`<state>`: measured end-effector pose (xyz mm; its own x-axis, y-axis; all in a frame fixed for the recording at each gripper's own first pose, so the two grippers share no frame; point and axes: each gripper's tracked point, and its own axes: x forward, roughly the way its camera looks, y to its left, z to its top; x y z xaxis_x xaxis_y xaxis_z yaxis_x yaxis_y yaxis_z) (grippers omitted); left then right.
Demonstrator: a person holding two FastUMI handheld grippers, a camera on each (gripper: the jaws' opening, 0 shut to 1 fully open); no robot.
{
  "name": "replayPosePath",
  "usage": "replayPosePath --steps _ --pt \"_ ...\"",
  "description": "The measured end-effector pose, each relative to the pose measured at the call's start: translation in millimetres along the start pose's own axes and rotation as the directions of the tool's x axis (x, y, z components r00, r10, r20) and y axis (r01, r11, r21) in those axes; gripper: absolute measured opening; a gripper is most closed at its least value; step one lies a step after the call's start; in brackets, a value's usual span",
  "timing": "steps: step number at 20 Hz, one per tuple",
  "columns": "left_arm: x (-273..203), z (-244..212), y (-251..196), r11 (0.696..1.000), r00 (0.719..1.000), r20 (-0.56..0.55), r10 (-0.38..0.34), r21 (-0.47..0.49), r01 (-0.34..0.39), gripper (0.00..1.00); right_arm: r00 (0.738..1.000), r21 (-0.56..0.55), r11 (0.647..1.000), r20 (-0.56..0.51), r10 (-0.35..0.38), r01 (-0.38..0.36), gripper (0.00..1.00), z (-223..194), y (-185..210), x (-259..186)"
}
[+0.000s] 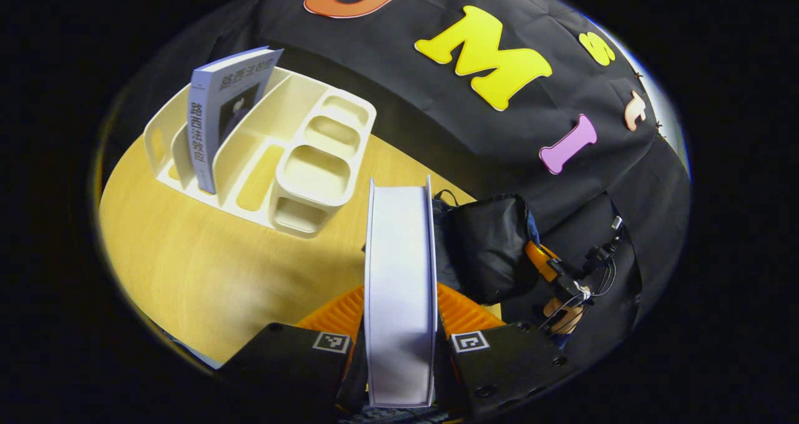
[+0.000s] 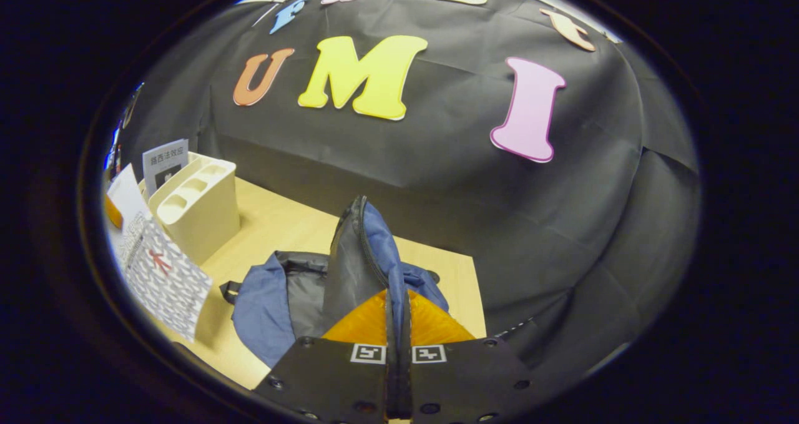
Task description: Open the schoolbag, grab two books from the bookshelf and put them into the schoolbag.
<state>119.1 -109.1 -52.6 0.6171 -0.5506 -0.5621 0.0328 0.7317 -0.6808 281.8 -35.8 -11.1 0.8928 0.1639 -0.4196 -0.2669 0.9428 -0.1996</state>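
Note:
My left gripper (image 1: 399,316) is shut on a white book (image 1: 399,268), held upright and seen edge on above the table. Just right of it lies the dark schoolbag (image 1: 493,249), with the other gripper (image 1: 558,274) and a hand at its far side. The cream bookshelf (image 1: 293,162) stands at the back left with one pale blue book (image 1: 218,112) leaning in it. My right gripper (image 2: 396,315) is shut on the zip edge of the bag's flap (image 2: 359,249) and holds it up over the blue schoolbag (image 2: 262,305). The held book (image 2: 162,274) hangs at the left, the bookshelf (image 2: 193,205) behind it.
The wooden table (image 1: 206,268) has bare room in front of the bookshelf. The black cloth wall stands close behind the bag and shelf. In the right gripper view the table's right edge (image 2: 477,299) runs just past the bag.

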Motion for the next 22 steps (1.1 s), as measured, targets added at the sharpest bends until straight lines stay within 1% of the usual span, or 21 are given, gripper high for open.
replayPosePath --steps 3,6,10,16,19,20,22 --pt "33.0 0.2 -25.0 0.997 0.997 -0.006 -0.077 -0.029 0.077 0.43 1.0 0.004 1.0 0.008 -0.013 0.013 0.0 8.6 -6.0 -2.0" --pt "67.5 0.4 -42.8 0.989 0.992 0.0 -0.129 -0.077 0.129 0.45 0.999 0.003 1.0 0.023 -0.026 0.026 0.01 21.8 -9.7 -4.8" --pt "117.7 10.1 -63.8 0.969 0.983 0.005 -0.186 -0.168 0.184 0.45 0.999 -0.014 0.999 0.04 -0.035 0.036 0.0 34.0 -11.9 -9.3" --pt "190.2 26.3 -83.4 0.94 0.976 0.041 -0.212 -0.265 0.216 0.45 0.998 0.021 0.999 0.047 -0.035 0.034 0.0 40.9 -23.5 -8.5" --pt "230.1 12.6 -94.3 0.933 0.974 0.003 -0.225 -0.286 0.217 0.45 0.998 0.023 0.999 0.057 -0.037 0.035 0.0 47.6 -23.6 -8.8" --pt "245.8 7.4 -96.5 0.933 0.975 -0.01 -0.22 -0.295 0.207 0.45 0.998 0.018 0.999 0.059 -0.038 0.037 0.0 48.9 -22.8 -8.3" --pt "267.3 -1.2 -104.3 0.917 0.967 -0.015 -0.254 -0.321 0.236 0.45 0.997 0.019 0.999 0.069 -0.032 0.031 0.0 52.0 -20.5 -10.4"
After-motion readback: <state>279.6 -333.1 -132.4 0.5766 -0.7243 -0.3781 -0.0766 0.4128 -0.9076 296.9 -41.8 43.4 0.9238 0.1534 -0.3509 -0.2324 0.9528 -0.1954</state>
